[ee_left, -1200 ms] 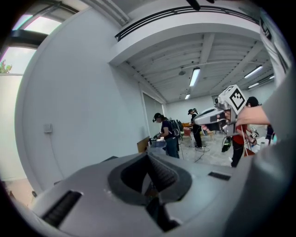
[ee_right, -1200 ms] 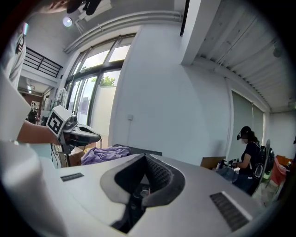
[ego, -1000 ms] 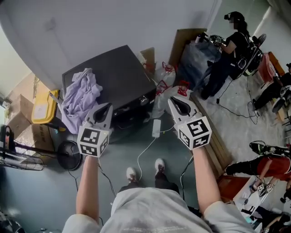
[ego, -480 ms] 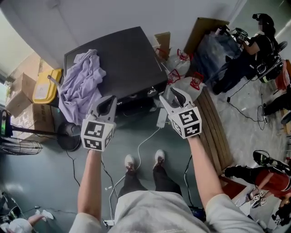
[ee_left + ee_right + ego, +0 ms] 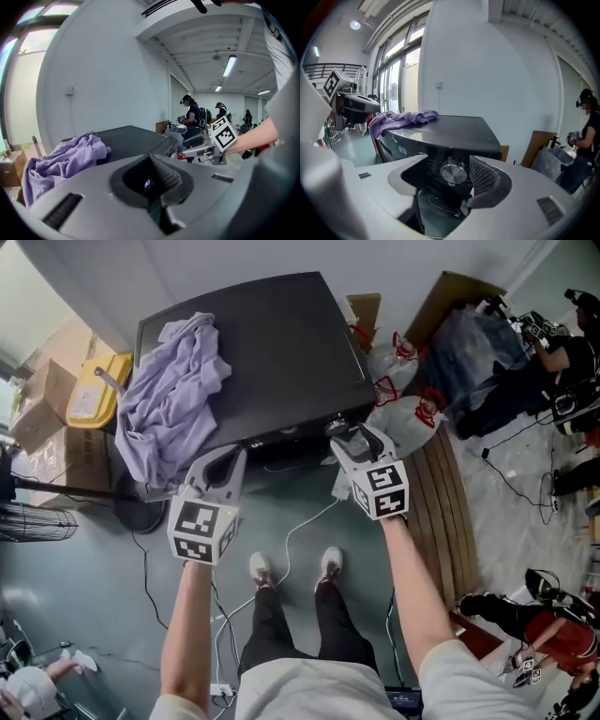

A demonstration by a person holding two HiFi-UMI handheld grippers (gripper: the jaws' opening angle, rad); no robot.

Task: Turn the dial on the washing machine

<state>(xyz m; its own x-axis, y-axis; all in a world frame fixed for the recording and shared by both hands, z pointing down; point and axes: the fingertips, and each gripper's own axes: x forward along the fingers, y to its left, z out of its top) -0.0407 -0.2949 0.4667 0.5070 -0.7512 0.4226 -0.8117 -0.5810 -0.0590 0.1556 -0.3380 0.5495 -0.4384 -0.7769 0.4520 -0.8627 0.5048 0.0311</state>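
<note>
The dark washing machine (image 5: 272, 343) stands against the wall, with a purple cloth (image 5: 173, 390) heaped on the left of its lid. Its silver dial (image 5: 453, 171) sits on the front panel, right of a lit display (image 5: 402, 150). My right gripper (image 5: 450, 164) is level with the dial; its jaws are opening, the dial shows in the gap just ahead, and no pad touches it. In the head view the right gripper (image 5: 352, 432) is at the machine's front right corner. My left gripper (image 5: 228, 454) hangs before the front left, tips together, holding nothing.
A yellow container (image 5: 94, 395) and cardboard boxes stand left of the machine. A white cable (image 5: 300, 531) runs over the floor by my feet. Tied bags (image 5: 412, 413) and wooden boards (image 5: 441, 493) lie to the right, with people (image 5: 562, 352) beyond.
Both grippers have come closer to the machine's front. The right gripper's jaws, shut a second ago, have spread apart in front of the dial. The left gripper stays shut.
</note>
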